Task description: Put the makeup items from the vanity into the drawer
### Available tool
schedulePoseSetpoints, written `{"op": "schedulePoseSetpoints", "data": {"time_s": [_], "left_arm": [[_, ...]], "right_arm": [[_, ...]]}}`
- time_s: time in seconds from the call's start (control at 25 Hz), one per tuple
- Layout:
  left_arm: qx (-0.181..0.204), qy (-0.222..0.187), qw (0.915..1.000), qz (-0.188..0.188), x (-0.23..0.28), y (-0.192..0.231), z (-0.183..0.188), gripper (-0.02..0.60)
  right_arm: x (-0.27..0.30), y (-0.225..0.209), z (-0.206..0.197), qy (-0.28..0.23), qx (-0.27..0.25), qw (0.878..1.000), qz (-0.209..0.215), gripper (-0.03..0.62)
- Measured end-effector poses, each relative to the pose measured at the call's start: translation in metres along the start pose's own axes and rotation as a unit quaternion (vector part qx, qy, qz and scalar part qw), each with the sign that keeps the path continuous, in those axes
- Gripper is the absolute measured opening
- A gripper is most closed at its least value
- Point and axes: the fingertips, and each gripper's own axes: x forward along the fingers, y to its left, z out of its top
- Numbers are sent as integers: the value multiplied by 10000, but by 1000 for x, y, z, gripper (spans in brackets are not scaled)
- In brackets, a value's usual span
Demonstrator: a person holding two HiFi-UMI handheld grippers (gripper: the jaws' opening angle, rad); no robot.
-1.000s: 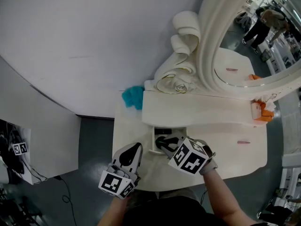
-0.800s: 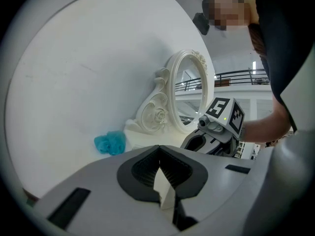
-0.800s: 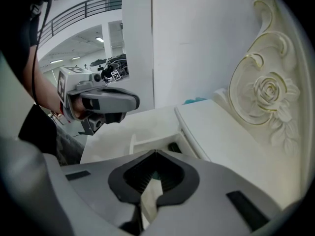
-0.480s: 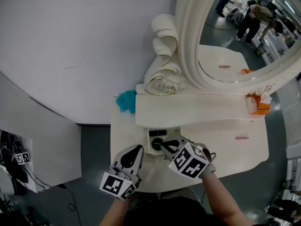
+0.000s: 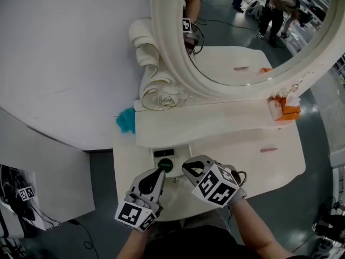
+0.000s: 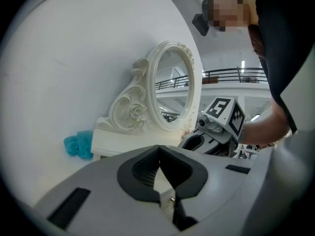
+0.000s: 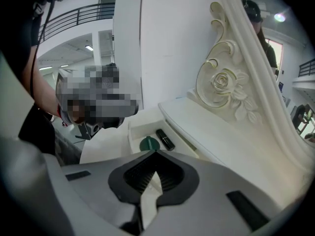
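In the open drawer (image 7: 135, 132) at the vanity's (image 5: 253, 166) front, I saw a green round item (image 5: 165, 165) and a black tube (image 7: 165, 138) lying side by side. Both tongs hung just short of it. The left gripper (image 5: 158, 172) had its jaws pressed together on nothing, and the right gripper (image 5: 186, 167) was likewise closed and empty. A pink stick (image 5: 268, 150) lay on the vanity top, well to the right, below an orange box (image 5: 284, 110).

A big hall staged as a bedroom: the vanity (image 5: 232, 144) mirror (image 5: 242, 42) at one o'clock reflects grey floor (image 5: 223, 28), people (image 5: 272, 7), a railed gallery (image 6: 231, 74).
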Motion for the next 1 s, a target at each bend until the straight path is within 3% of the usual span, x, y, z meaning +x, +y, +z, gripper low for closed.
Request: {"op": "schedulePoseSetpoints", "data": {"time_s": [0.44, 0.72, 1.0], "left_arm": [[31, 125, 9992, -382, 48, -54, -5, 15], [75, 13, 9963, -860, 91, -103, 8, 14], [72, 187, 9925, -1204, 138, -144, -6, 15]], "right_arm": [[-39, -26, -50, 41, 276, 9995, -117, 21], [-69, -53, -93, 80, 535, 9982, -263, 21], [-97, -80, -137, 65, 848, 9955, -426, 21]]}}
